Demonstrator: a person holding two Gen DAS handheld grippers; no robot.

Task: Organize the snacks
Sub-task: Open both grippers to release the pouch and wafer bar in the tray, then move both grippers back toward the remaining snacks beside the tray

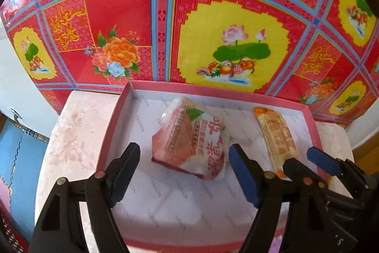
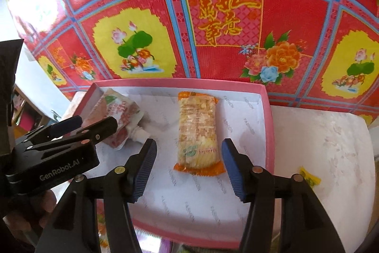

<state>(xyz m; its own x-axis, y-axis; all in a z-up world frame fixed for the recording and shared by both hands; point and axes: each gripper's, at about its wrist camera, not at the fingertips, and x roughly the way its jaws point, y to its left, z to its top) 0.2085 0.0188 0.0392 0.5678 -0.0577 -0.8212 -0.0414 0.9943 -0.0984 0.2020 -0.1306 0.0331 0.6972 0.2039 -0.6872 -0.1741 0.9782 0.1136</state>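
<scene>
Two wrapped snacks are shown lying apart inside a shallow pink-rimmed box lined with white printed paper. The red-and-white pouch is printed with red characters and a green leaf; a white spout is seen at one corner in the right wrist view, where the pouch lies toward the box's left wall. The orange-edged bar is a long flat packet with a translucent, golden patterned face; it lies lengthwise right of the pouch. The left gripper is held with jaws wide, the pouch seen between the fingers, unpressed. The right gripper is likewise spread, the bar's near end between its fingers, untouched. The box rests on a pale pink surface, where a small yellow wrapper lies outside. A red floral cloth is seen behind.
</scene>
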